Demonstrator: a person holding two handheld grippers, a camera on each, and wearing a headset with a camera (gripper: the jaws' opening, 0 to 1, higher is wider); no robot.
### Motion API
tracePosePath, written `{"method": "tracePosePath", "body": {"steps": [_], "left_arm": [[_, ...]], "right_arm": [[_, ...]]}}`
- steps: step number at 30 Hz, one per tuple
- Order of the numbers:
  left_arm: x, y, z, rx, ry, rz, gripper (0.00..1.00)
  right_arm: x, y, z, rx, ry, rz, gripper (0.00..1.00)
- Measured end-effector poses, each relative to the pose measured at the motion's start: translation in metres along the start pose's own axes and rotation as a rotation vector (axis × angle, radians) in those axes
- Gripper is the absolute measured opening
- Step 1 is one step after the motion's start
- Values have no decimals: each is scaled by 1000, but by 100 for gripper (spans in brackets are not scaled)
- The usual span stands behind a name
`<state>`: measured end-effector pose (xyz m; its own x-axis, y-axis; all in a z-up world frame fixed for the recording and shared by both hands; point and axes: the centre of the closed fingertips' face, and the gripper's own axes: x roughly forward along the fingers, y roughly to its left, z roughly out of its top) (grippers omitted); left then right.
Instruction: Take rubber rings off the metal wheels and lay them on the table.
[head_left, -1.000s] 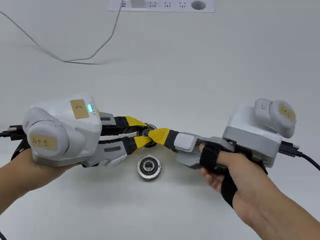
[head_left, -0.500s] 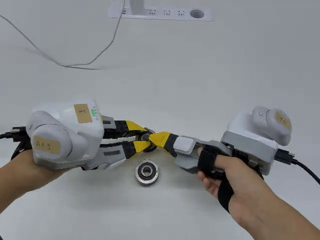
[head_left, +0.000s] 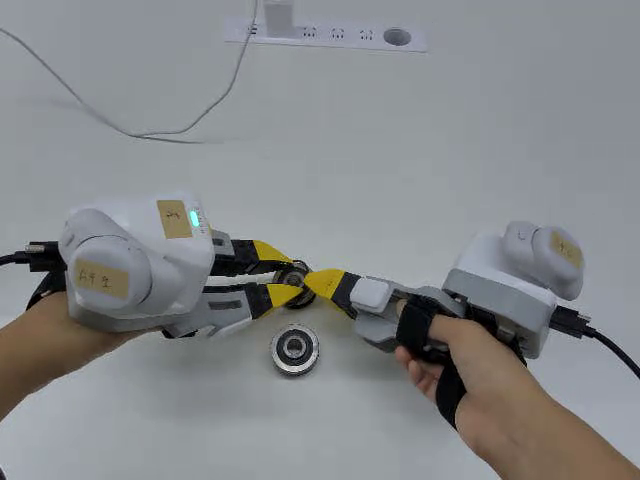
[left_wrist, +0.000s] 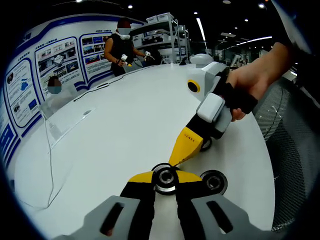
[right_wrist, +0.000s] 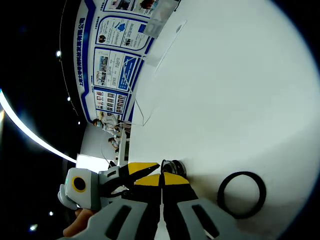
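- Left hand-held gripper (head_left: 283, 281) is clamping the rigid metal wheel (left_wrist: 165, 179).
- Right hand-held gripper (right_wrist: 161, 176), jaws closed, is seemingly pinching its stretchy rubber ring (left_wrist: 156, 170) at the edge.

Yellow fingers (head_left: 268, 249) hide most of the held wheel (head_left: 297, 272)

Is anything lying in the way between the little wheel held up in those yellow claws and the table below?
Partly. A second metal wheel lies on the white table close below the held metal wheel; a loose black rubber ring lies nearby. Bare table surrounds them.
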<state>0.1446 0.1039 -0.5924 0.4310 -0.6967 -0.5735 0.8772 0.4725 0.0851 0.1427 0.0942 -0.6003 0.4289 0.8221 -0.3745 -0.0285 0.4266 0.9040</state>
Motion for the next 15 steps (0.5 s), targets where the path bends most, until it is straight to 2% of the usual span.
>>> {"method": "tracePosePath", "body": {"steps": [3,7,9,11,15], "left_arm": [[-5,1,5,1,-14,6,18],[-12,6,4,-6,-14,26,18],[-16,10,5,-27,-21,43,19],[-21,14,11,-76,-57,69,20],[-30,19,10,-66,-52,94,20]], "right_arm": [[1,-1,1,-1,-2,-5,1],[3,-2,2,2,-3,-10,1],[4,-1,2,-3,-2,-12,1],[5,1,2,-11,-1,-10,1],[9,3,0,-20,4,-6,1]]}}
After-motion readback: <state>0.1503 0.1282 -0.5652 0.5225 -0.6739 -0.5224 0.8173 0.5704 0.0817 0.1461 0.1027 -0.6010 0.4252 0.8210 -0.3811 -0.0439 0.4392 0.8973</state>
